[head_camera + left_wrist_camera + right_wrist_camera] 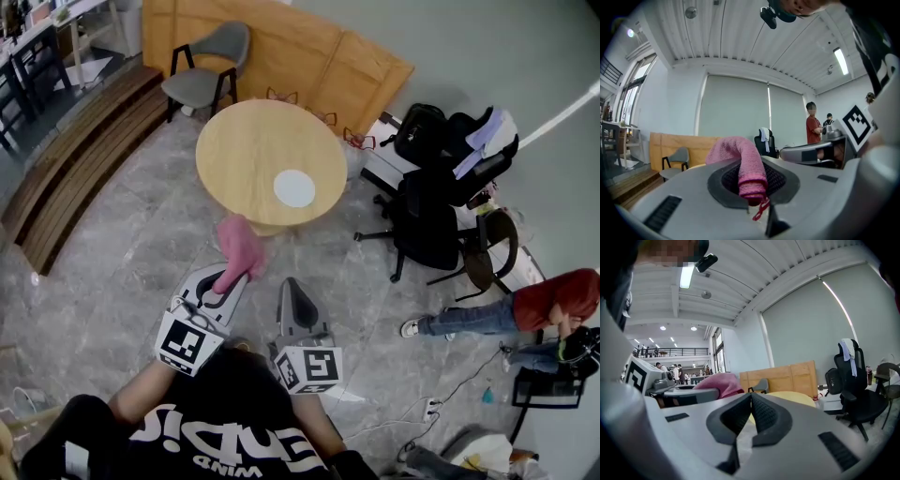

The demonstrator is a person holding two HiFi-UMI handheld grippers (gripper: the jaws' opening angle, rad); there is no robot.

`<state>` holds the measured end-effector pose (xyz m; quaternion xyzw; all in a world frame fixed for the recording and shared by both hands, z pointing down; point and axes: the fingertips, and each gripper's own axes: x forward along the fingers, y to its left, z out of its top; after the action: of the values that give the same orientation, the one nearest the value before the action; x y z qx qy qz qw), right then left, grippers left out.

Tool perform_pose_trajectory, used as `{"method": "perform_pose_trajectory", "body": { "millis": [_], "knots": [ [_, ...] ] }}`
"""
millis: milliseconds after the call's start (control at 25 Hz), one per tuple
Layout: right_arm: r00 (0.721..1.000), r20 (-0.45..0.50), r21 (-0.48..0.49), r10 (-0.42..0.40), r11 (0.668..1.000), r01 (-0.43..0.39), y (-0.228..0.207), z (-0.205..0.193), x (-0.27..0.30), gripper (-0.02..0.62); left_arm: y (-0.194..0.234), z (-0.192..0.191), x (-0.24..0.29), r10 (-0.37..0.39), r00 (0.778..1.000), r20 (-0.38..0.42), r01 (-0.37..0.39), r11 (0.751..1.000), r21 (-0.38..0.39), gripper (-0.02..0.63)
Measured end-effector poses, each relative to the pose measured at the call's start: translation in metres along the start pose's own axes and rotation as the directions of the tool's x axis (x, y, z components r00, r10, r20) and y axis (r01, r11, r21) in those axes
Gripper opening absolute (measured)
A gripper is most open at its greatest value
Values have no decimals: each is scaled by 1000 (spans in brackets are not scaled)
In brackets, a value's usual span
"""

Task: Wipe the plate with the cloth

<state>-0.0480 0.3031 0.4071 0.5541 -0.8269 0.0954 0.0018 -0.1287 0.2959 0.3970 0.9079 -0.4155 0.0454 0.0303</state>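
Observation:
A white plate point(294, 187) lies on the right part of a round wooden table point(244, 150). My left gripper point(229, 281) is shut on a pink cloth point(238, 247), which sticks up past its tips toward the table's near edge. In the left gripper view the pink cloth point(742, 166) is pinched between the dark pads and folds over to the left. My right gripper point(292, 289) hangs beside the left one, shut with nothing in it. In the right gripper view its pads point(759, 414) meet, with the table point(792, 397) and the cloth point(721, 384) beyond.
A grey chair point(204, 58) stands behind the table by a wooden panel point(281, 52). Black office chairs point(441, 202) with bags crowd the right side. A person in red point(525, 305) is at the far right. A cable and power strip point(431, 408) lie on the floor.

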Motion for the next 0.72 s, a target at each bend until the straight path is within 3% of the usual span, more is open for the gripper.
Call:
{"method": "perform_pose_trajectory", "body": {
  "millis": [600, 720],
  "knots": [
    [999, -32, 4, 17, 1000, -17, -37, -11, -17, 21, -13, -17, 12, 43, 999, -4, -43, 999, 28, 52],
    [998, -49, 7, 26, 1000, -26, -41, -15, -11, 23, -13, -11, 19, 43, 999, -26, -43, 999, -10, 52]
  ]
}}
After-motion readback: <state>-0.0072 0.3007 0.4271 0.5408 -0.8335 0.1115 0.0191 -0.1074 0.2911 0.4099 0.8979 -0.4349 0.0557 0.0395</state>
